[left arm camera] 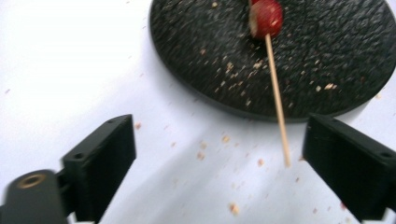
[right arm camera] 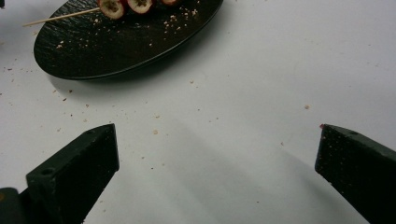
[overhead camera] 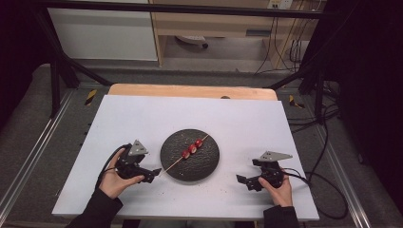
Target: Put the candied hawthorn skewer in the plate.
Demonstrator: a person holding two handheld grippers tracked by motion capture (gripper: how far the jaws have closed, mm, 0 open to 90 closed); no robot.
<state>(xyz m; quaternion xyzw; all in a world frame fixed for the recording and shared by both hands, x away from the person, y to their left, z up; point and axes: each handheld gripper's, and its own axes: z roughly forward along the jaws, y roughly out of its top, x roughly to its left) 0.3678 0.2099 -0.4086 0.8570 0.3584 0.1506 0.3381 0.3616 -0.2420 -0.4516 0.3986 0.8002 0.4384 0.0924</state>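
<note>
A wooden skewer (overhead camera: 174, 164) with three red fruit pieces (overhead camera: 192, 148) lies across a round black plate (overhead camera: 209, 164) in the middle of the white table. Its bare end sticks out over the plate's left rim. My left gripper (overhead camera: 153, 174) sits just left of that end, open; in the left gripper view the stick (left arm camera: 278, 102) lies between the spread jaws without touching them, with one red piece (left arm camera: 266, 18) at its far end. My right gripper (overhead camera: 243, 180) rests open to the right of the plate, nothing between its jaws; the plate (right arm camera: 93, 56) and fruit (right arm camera: 126, 5) lie beyond.
Crumbs (left arm camera: 231, 207) are scattered on the white board (overhead camera: 142, 118) around the plate. A wooden table edge (overhead camera: 190, 90) runs along the back. Cables (overhead camera: 328, 190) trail off the right side, and black frame legs stand at the far corners.
</note>
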